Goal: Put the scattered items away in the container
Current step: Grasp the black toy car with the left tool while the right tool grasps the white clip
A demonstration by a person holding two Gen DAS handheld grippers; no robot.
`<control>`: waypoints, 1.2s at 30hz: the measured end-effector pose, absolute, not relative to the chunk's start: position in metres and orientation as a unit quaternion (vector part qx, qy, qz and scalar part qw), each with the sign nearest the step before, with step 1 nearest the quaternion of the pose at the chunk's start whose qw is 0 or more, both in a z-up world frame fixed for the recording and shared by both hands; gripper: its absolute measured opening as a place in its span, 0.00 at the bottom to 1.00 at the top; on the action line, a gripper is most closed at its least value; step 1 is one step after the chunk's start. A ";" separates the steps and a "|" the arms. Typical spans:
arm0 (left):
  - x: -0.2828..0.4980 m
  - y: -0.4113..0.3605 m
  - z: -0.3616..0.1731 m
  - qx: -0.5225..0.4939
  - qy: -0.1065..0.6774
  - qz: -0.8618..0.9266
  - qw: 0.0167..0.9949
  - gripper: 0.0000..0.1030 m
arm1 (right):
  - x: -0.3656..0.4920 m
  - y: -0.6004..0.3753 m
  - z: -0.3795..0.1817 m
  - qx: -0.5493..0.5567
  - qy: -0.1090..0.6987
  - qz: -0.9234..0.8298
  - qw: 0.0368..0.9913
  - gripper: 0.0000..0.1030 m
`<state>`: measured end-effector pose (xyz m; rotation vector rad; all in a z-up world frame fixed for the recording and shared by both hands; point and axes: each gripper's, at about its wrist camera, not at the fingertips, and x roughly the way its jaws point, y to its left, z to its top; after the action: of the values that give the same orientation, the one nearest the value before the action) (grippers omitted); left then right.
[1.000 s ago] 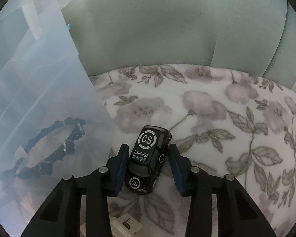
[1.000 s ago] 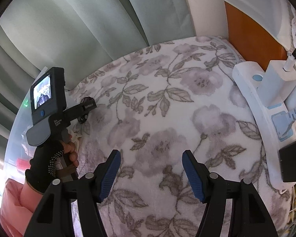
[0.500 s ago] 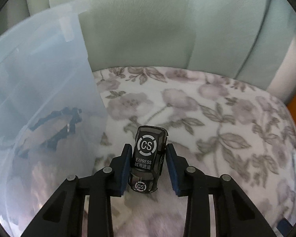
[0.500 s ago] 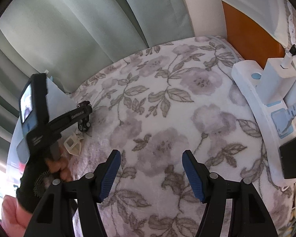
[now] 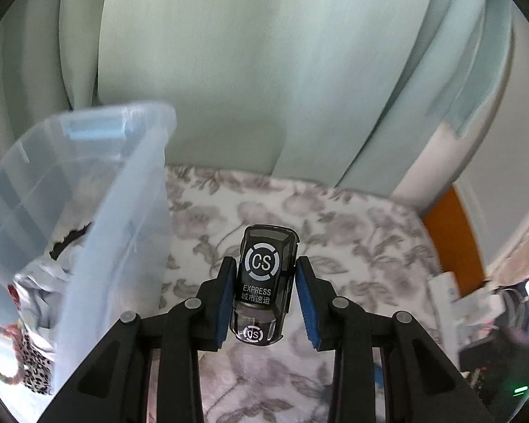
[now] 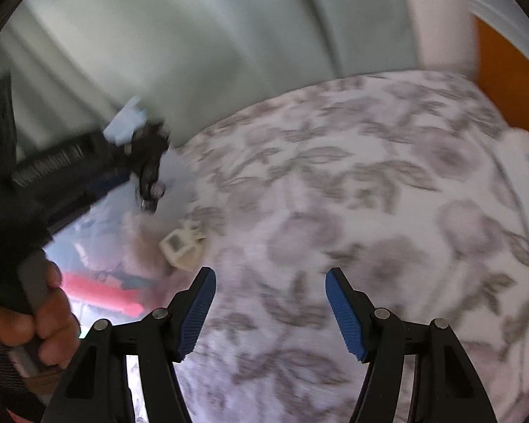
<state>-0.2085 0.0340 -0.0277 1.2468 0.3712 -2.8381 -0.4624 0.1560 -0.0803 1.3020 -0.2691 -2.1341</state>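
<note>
Floral white-and-grey fleece blanket (image 5: 352, 225) covers the whole work surface, pale green curtain (image 5: 247, 70) behind it. Translucent bluish plastic storage bin (image 5: 116, 218) sits at the left edge of the blanket in the left wrist view. Inside it: crumpled white fabric, a leopard-print scrap, a multicolour bead ring (image 5: 0, 356), something black further back, too blurred to name. White power strip (image 6: 525, 162) lies along the blanket's right edge in the right wrist view.

Left gripper (image 5: 264, 303): blue pads clamped on the sides of a small black toy car with white "CS EXPRESS" print (image 5: 262, 282). Car is up off the blanket, just right of the bin's near wall, not over the opening.

Right gripper (image 6: 269, 303): jaws apart, nothing between them, over bare blanket.

Small cream square plastic piece (image 6: 181, 245) lies on the blanket beside the bin, left of and beyond the right gripper. Right wrist view is motion-blurred.
</note>
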 end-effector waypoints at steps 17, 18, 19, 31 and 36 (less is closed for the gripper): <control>-0.191 -0.024 0.031 0.335 0.179 -0.925 -0.008 0.34 | -0.465 0.053 -0.109 0.501 -0.060 -0.757 0.415 0.66; -0.190 -0.027 0.030 0.336 0.182 -0.924 -0.007 0.34 | -0.466 0.049 -0.112 0.499 -0.054 -0.757 0.419 0.66; -0.190 -0.030 0.029 0.338 0.185 -0.923 -0.007 0.34 | -0.468 0.045 -0.114 0.499 -0.049 -0.756 0.420 0.66; -0.188 -0.047 0.027 0.339 0.196 -0.920 -0.005 0.34 | -0.480 0.004 -0.122 0.476 0.013 -0.772 0.421 0.66; -0.187 -0.052 0.025 0.342 0.199 -0.918 0.002 0.34 | -0.481 0.010 -0.122 0.477 -0.002 -0.773 0.418 0.59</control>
<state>-0.1868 -0.0515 0.0254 1.0747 0.6238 -2.8820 -0.4812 0.0105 -0.1224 1.1974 -0.0049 -1.9404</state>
